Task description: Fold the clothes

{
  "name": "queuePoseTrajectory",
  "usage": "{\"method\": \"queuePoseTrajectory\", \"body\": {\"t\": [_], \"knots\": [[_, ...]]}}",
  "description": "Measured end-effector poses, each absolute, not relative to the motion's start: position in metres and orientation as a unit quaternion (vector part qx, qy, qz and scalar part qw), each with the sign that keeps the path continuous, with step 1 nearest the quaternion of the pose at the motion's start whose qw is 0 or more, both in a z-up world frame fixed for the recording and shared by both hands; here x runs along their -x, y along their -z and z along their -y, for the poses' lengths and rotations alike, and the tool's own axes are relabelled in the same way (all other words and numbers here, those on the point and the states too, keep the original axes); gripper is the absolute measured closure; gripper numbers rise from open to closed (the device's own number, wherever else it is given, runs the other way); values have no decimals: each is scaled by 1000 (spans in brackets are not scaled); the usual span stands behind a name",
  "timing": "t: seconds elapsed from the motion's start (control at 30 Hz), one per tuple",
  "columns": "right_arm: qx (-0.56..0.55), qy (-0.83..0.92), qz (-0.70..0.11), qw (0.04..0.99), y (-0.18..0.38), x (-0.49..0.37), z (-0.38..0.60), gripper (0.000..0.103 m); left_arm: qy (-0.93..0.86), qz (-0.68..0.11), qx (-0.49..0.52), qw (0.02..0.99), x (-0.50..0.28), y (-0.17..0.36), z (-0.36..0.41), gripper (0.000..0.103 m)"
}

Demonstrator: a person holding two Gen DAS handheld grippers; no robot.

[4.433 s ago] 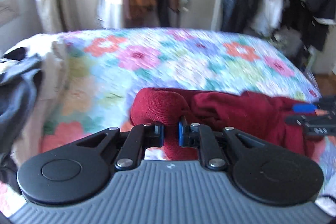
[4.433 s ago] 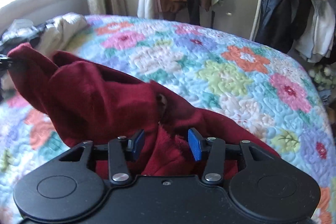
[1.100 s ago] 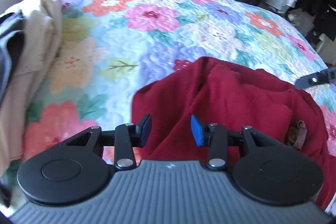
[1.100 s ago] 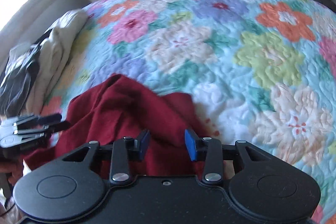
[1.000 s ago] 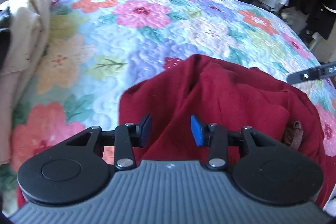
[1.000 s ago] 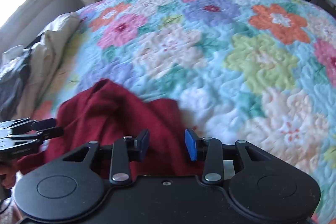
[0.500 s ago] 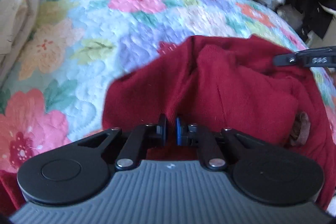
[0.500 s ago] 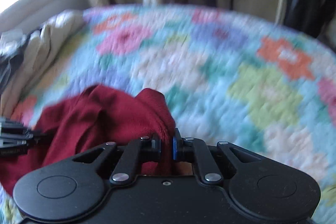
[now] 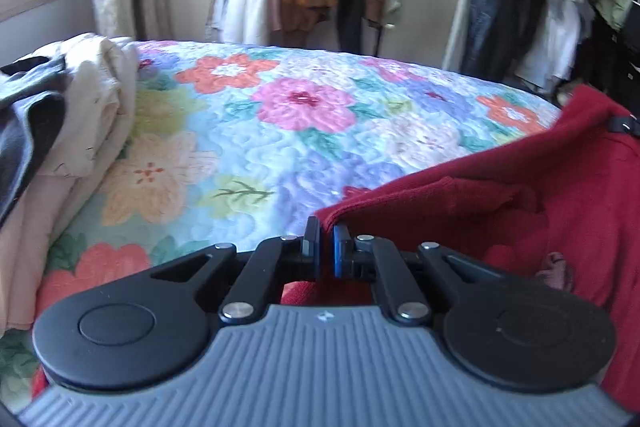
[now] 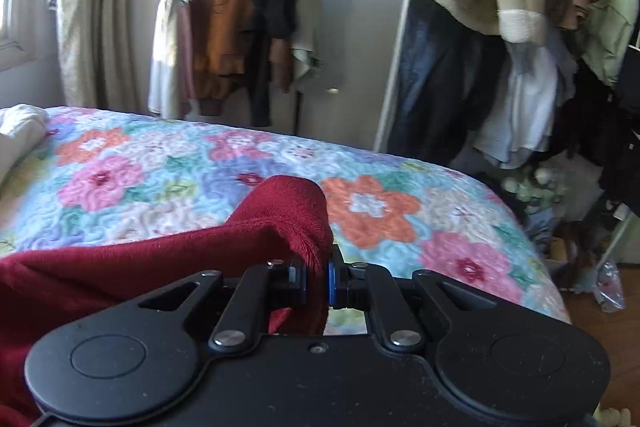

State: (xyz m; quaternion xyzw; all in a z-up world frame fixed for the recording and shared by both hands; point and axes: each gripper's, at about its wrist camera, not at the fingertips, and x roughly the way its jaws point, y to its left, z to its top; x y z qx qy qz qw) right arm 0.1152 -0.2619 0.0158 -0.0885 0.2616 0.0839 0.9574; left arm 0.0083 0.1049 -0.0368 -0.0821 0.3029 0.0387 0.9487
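Observation:
A dark red garment (image 9: 520, 211) hangs stretched between both grippers above the flowered quilt (image 9: 280, 131). In the left wrist view my left gripper (image 9: 325, 247) is shut on one corner of its edge, and the cloth runs up to the right, where a tip of the right gripper (image 9: 624, 125) shows. From the right wrist view, my right gripper (image 10: 316, 277) is shut on a bunched fold of the red garment (image 10: 168, 259), which bulges above the pads and trails off to the left.
A pile of cream and dark clothes (image 9: 60, 131) lies at the quilt's left side. Behind the bed stand a clothes rack (image 10: 248, 11) with hanging garments, curtains (image 10: 92, 7) by a window, and more hanging clothes (image 10: 520, 27) at the right. Clutter lies on the floor (image 10: 580, 227) at right.
Both grippers closed on the red garment, which lay on the quilt, and lifted it. Both cameras tilted up, so the far wall and racks have come into view.

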Motion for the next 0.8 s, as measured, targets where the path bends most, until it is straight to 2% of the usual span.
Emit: {"method": "queuePoseTrajectory", "body": {"t": [0.2, 0.33, 0.47, 0.6, 0.7, 0.73, 0.77, 0.8], "knots": [[68, -74, -235, 967, -21, -113, 274, 93, -92, -240, 119, 959, -12, 11, -132, 100], [73, -53, -200, 976, -22, -113, 274, 93, -136, -163, 109, 971, -10, -10, -142, 103], [76, -30, -264, 961, 7, -141, 284, 91, -112, -265, 215, 933, -26, 22, -171, 101], [-6, -7, -354, 935, 32, -162, 305, 90, -64, -354, 223, 906, -29, 58, -157, 100], [-39, -12, -388, 921, 39, -164, 319, 86, -20, -380, 196, 904, -29, 64, -132, 98], [-37, -15, -391, 920, 41, -160, 322, 82, -6, -381, 185, 906, -28, 63, -124, 96], [-29, -13, -393, 919, 43, -154, 324, 75, 6, -382, 179, 907, -26, 61, -117, 93], [-20, -14, -397, 918, 43, -149, 326, 72, 15, -386, 178, 905, -22, 58, -110, 88]]}}
